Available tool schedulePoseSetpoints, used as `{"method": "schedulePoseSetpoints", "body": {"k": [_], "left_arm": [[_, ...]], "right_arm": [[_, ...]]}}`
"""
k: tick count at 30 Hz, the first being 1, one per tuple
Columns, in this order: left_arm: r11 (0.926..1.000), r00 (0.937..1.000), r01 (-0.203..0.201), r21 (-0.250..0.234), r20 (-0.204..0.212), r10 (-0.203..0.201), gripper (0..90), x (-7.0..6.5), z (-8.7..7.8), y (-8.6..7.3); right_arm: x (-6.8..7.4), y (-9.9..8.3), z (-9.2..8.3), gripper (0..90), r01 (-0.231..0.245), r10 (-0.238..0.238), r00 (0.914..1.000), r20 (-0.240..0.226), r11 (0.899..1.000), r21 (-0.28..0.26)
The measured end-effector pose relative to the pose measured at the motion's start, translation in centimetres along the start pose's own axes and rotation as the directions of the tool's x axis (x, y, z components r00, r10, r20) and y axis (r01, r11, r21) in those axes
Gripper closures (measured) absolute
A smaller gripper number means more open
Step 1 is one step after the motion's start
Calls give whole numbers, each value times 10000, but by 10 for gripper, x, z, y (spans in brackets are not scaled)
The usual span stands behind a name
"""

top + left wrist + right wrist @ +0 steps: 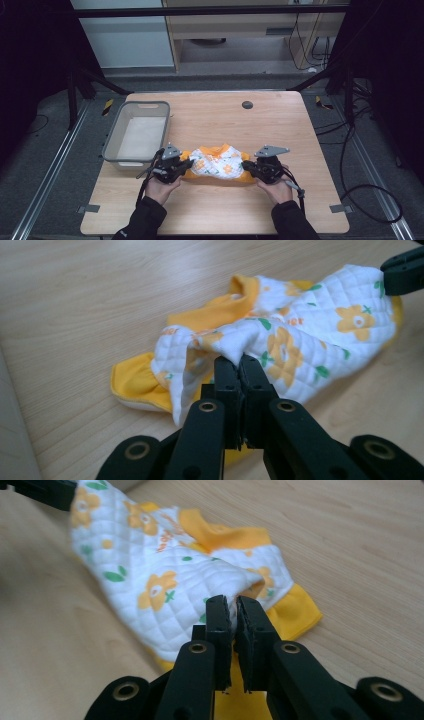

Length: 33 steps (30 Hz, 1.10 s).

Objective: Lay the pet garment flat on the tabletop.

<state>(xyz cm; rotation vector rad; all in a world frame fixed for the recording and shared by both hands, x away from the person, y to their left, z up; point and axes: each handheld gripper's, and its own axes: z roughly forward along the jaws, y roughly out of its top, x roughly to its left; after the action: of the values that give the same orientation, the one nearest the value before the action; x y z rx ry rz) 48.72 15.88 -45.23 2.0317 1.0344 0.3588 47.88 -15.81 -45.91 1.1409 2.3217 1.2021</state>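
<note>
- I am holding one small quilted garment [218, 162], white with orange flowers and orange trim, near the front middle of the worktop [280, 125], between my two hands
- The left tongs [189, 165] are clenched on the left end of the garment; in the left gripper view I am seeing the two black jaws pressed together with a fold of the white cloth [235, 347] pinched at their tips
- The right tongs [245, 165] are also clenched, grasping the right end; in the right gripper view the jaws are standing almost together and the cloth edge [232, 582] is going in between them
- I am judging that the step in hand is the pick-up: both ends are gripped, and the middle of the garment is looking still very near the worktop, sagging a little
- The next move, as I am thinking, is calling for both hands rising together at the same speed, keeping the cloth lightly stretched, and then carrying it to the left toward the grey basket [112, 137], which is standing at the left side of the worktop, just behind my left hand [161, 187]
- Counting the things: one garment, one basket, two tongs, one worktop, and one small dark round cap [247, 105] at the far part of the worktop
</note>
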Motion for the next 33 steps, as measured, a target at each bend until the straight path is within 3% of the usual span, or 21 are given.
{"method": "schedulePoseSetpoints", "body": {"k": [3,5,6,7,10,12,15,18,22,26,29,33], "left_arm": [[9999,9997,137,76,-195,-136,855,6,15,-4],[9997,9995,248,44,-188,-248,835,9,19,-5],[9998,9992,196,19,-339,-195,773,9,18,-6],[9999,9991,-1,-143,-422,-5,664,9,13,-6],[9986,9994,-210,-489,-299,195,561,10,1,-8],[9955,9978,-536,-785,-427,504,452,10,-12,-9],[9908,9974,-671,-1177,-337,635,411,11,-31,-16],[9904,9972,-715,-1181,-296,684,386,11,-44,-27],[9936,9953,-931,-642,-321,912,381,10,-46,-46],[9950,9949,-991,-117,-200,989,400,9,-37,-59],[9917,9918,-1262,247,-190,1267,430,4,-29,-62],[9890,9887,-1441,334,-363,1453,474,2,-23,-60]], "right_arm": [[-9,-4,24,840,-255,237,9988,434,9989,393],[-9,-5,26,837,-312,291,9985,460,9985,440],[-8,-6,28,830,-293,268,9982,534,9984,474],[-6,-5,26,808,-53,25,9977,678,9991,410],[-4,-4,20,769,173,-190,9971,734,9996,233],[-2,-3,4,678,453,-419,9962,767,9980,-430],[-1,-4,-6,639,559,-505,9960,743,9958,-729],[0,-13,-26,584,743,-680,9954,674,9927,-953],[0,-25,-33,540,776,-735,9958,554,9941,-761],[-1,-41,-32,513,721,-706,9965,450,9969,-327],[-3,-47,-29,517,632,-627,9970,450,9980,-100],[-2,-51,-23,518,601,-602,9978,263,9982,35]]}}
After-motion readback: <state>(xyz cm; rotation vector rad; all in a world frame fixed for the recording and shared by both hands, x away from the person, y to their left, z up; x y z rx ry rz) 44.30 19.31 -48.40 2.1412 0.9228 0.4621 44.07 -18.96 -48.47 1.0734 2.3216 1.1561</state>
